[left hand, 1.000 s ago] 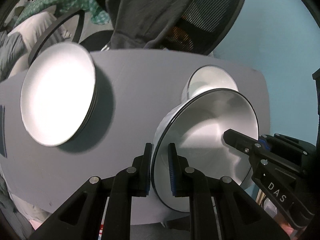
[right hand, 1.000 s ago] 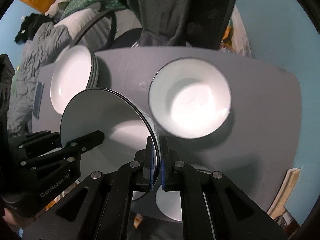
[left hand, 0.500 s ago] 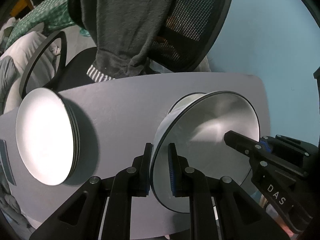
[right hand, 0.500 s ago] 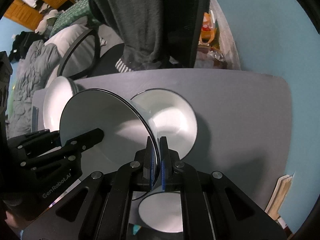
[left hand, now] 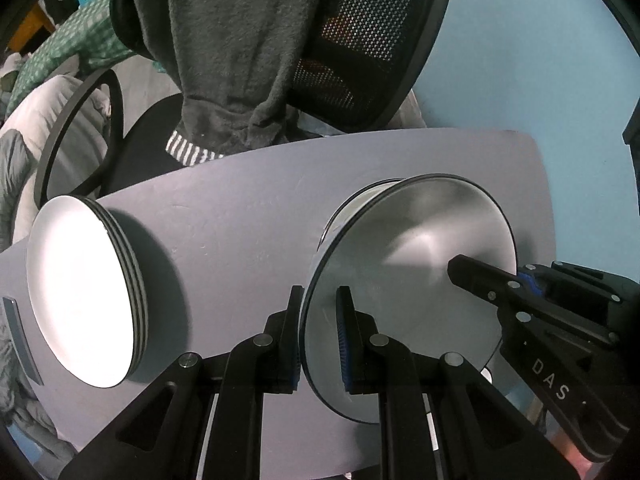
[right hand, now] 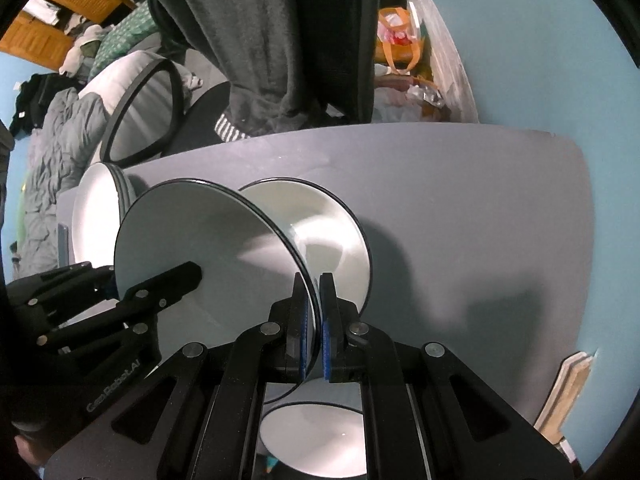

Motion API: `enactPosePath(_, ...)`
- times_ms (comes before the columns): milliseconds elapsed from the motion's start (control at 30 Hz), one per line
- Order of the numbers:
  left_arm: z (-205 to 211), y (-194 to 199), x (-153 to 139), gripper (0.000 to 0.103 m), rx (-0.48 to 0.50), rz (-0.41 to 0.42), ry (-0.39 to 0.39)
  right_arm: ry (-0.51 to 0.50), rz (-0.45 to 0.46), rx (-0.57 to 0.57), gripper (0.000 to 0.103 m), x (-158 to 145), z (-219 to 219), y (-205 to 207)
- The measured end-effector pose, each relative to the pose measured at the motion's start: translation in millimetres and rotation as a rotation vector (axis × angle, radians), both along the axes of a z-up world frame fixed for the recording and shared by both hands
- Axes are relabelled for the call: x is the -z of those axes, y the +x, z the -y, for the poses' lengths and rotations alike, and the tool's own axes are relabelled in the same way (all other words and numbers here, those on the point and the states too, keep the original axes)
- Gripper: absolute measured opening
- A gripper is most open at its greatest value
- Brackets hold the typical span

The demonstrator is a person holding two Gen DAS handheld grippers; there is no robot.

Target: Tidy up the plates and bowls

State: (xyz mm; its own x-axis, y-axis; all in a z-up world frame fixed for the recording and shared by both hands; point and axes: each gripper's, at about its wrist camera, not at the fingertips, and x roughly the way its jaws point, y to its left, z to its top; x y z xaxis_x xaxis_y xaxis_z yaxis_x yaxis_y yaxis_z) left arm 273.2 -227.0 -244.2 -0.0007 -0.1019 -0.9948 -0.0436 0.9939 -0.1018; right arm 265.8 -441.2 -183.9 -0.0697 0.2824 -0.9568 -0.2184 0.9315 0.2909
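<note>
Both grippers hold one white bowl with a dark rim (left hand: 416,280), also in the right wrist view (right hand: 208,248), lifted above the grey table. My left gripper (left hand: 318,332) is shut on its near rim. My right gripper (right hand: 314,320) is shut on the opposite rim. A second white bowl (right hand: 320,240) stands on the table just behind and below the held one; only its edge (left hand: 360,200) shows in the left wrist view. A stack of white plates (left hand: 80,300) sits at the table's left, also in the right wrist view (right hand: 96,208).
The round grey table (left hand: 240,220) ends close behind the bowls (right hand: 480,200). A black mesh office chair draped with a dark grey garment (left hand: 248,60) stands behind it. Another white dish (right hand: 316,436) lies below my right gripper. A blue wall (right hand: 540,60) is at right.
Both grippers have carried the held bowl up and back; the table and the bowl on it now sit lower and farther away in both views. Both grips are unchanged.
</note>
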Motion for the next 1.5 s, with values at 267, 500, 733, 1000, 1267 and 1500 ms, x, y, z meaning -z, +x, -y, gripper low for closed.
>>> enactPosePath(267, 6, 4, 5, 0.014, 0.028, 0.002, 0.01, -0.004, -0.013, 0.02, 0.006, 7, 8, 4)
enactPosePath(500, 6, 3, 7, 0.016, 0.046, 0.001, 0.034, -0.047, 0.011, 0.01, 0.012, 8, 11, 5)
enactPosePath(733, 0, -2, 4, 0.019, 0.034, 0.006, 0.035, -0.061, 0.013, -0.007, 0.012, 6, 10, 5)
enactPosePath(1000, 1, -12, -17, 0.029, 0.059, 0.084, 0.077, -0.077, 0.016, 0.022, 0.02, 0, 14, -1)
enactPosePath(1267, -3, -20, -25, 0.029, 0.066, 0.104, 0.082, -0.07, 0.027, 0.032, 0.02, -8, 18, -12)
enactPosePath(1500, -4, -33, -35, 0.037, 0.087, 0.131, 0.074, -0.055, 0.056, 0.05, 0.03, -25, 19, -26)
